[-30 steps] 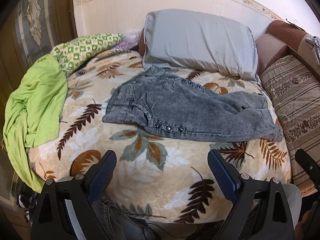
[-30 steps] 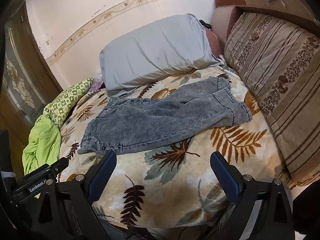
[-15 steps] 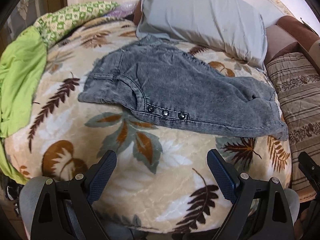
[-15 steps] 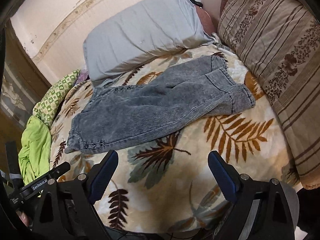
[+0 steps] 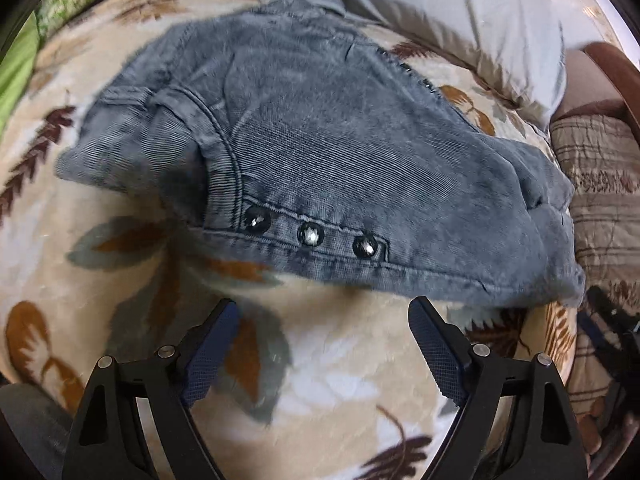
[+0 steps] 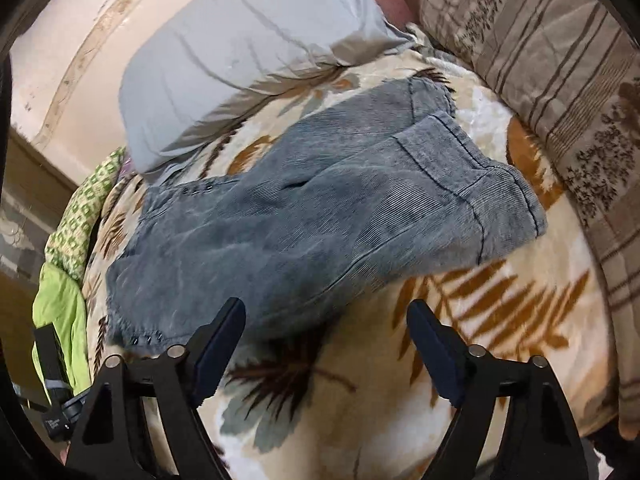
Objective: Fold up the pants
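Note:
Grey-blue denim pants [image 5: 320,136] lie flat on the leaf-patterned blanket [image 5: 320,360], waist to the left and leg hems to the right. Three shiny studs [image 5: 310,234] mark the near seam. My left gripper [image 5: 322,312] hovers just short of that seam edge, jaws wide and closing, nothing between them. In the right wrist view the pants [image 6: 320,216] stretch from the waist at lower left to the cuffs at upper right. My right gripper [image 6: 326,312] hangs over the near edge of the leg, jaws closing, with no cloth pinched.
A grey pillow [image 6: 248,52] lies behind the pants against the wall. A striped brown cushion [image 6: 560,92] lines the right side. Green cloth [image 6: 64,320] and a green patterned pillow [image 6: 84,208] sit at the left. The left gripper's tool [image 6: 56,392] shows at lower left.
Both grippers have dropped and moved in toward the pants, which now fill much more of each view. Their jaws have narrowed slightly. The pants have not moved.

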`<state>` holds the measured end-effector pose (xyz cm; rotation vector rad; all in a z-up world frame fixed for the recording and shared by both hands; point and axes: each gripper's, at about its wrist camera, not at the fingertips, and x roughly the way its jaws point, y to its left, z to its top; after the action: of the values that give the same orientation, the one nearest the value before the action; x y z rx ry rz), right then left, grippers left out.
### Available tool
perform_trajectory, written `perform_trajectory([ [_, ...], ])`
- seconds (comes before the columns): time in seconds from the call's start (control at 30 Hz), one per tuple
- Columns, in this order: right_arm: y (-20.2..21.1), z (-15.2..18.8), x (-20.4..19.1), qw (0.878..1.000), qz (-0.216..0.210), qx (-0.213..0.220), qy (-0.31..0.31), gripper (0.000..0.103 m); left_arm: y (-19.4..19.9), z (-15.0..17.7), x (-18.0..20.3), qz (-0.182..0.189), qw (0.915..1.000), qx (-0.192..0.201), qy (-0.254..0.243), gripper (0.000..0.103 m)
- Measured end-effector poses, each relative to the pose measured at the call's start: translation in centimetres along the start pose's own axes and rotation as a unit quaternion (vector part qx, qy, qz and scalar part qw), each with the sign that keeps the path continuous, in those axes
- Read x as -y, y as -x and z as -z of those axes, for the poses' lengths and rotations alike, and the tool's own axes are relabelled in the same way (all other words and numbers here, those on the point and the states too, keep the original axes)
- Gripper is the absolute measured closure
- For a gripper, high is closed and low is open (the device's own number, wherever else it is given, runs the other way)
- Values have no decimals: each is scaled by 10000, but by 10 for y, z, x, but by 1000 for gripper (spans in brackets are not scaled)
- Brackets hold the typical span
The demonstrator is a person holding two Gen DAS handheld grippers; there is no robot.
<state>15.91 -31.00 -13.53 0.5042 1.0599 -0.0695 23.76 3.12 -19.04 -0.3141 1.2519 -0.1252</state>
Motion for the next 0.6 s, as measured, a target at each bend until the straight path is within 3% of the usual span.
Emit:
perform_trajectory([
  [0.07,-11,-7,11,9998,28,-58,-186,26,-10,-10,-5,82,9999,-36,95,16],
  [0.27,-45,-21,47,9951,-80,-391,-903,47,-32,-41,-13,297,9985,-85,455,16],
  [0.33,-53,-25,49,9948,-26,-407,-932,59,-39,-48,-14,329,9975,-100,612,17],
  [0.37,-56,-25,49,9945,-17,-433,-955,75,-41,-50,-15,325,9972,-99,663,19],
  [0.4,-57,-25,49,9946,-45,-440,-941,89,-42,-51,-16,232,9971,-79,723,32],
  [0.43,-58,-25,47,9951,-20,-414,-899,93,-42,-52,-18,42,9969,-32,791,48],
  [0.5,-55,-21,42,9959,94,-352,-832,98,-44,-53,-22,-96,9957,49,918,59],
  [0.53,-53,-20,41,9962,113,-321,-801,99,-46,-54,-25,-73,9953,66,967,70],
  [0.6,-46,-19,37,9970,110,-242,-723,100,-48,-55,-31,42,9943,82,1063,77],
])
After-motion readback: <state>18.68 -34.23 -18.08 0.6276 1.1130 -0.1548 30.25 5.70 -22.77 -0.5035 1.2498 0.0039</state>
